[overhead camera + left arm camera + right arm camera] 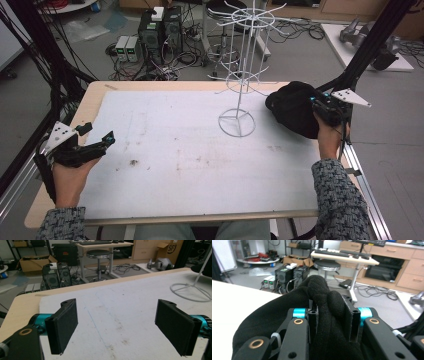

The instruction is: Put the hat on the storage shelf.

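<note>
Fabric of the soft black knitted cap (pixel 322 297) bunches lightly, clenched in right gripper (pixel 333 315) jaws; left gripper (pixel 120 327) released.

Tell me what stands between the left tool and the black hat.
In the high view, the white wire rack stands between the left tool and the black hat.

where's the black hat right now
In the high view the black hat is at the table's right edge, clamped in the right claw, just right of the white wire rack.
</note>
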Demonstrator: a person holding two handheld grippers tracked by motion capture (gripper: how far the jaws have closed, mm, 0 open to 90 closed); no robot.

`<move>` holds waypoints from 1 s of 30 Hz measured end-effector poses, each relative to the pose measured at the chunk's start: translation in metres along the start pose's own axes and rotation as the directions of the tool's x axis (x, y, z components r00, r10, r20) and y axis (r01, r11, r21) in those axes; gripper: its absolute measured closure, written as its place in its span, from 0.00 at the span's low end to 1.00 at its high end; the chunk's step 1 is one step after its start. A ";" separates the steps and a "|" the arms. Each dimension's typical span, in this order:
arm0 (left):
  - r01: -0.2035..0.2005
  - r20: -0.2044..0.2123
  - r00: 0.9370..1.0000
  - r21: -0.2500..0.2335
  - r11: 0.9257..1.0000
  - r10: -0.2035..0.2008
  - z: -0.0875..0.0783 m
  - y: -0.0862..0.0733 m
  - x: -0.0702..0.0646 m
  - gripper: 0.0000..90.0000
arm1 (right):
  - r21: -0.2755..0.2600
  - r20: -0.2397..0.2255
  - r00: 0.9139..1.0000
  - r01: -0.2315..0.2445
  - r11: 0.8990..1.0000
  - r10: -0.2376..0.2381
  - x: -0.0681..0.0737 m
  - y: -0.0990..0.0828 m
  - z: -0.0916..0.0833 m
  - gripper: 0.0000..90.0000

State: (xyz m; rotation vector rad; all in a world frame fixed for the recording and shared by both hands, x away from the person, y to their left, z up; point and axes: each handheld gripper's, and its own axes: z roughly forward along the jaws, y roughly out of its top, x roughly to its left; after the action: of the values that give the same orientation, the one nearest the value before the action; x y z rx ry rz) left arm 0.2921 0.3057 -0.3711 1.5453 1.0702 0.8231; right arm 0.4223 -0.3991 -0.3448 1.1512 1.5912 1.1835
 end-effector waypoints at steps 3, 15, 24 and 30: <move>-0.005 0.002 1.000 0.000 1.000 0.005 0.000 0.000 0.000 0.21 | -0.018 0.024 1.000 0.002 1.000 -0.002 -0.003 0.011 -0.005 0.79; -0.004 0.004 1.000 -0.012 1.000 0.004 -0.002 0.002 0.000 0.21 | -0.100 0.086 0.996 0.007 0.995 0.002 -0.014 0.054 -0.020 0.78; 0.000 0.007 1.000 -0.016 1.000 0.000 -0.002 0.002 0.000 0.21 | -0.177 0.097 0.994 -0.025 0.984 0.043 -0.021 0.086 -0.031 0.78; 0.005 0.009 1.000 -0.019 1.000 -0.005 -0.003 0.002 0.000 0.21 | -0.238 0.099 0.993 -0.041 0.970 0.066 -0.024 0.116 -0.040 0.78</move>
State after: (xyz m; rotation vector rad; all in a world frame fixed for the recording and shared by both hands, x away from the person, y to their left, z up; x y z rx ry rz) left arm 0.2900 0.3071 -0.3683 1.5286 1.0563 0.8200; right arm 0.4125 -0.4145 -0.2217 1.0877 1.3080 1.2865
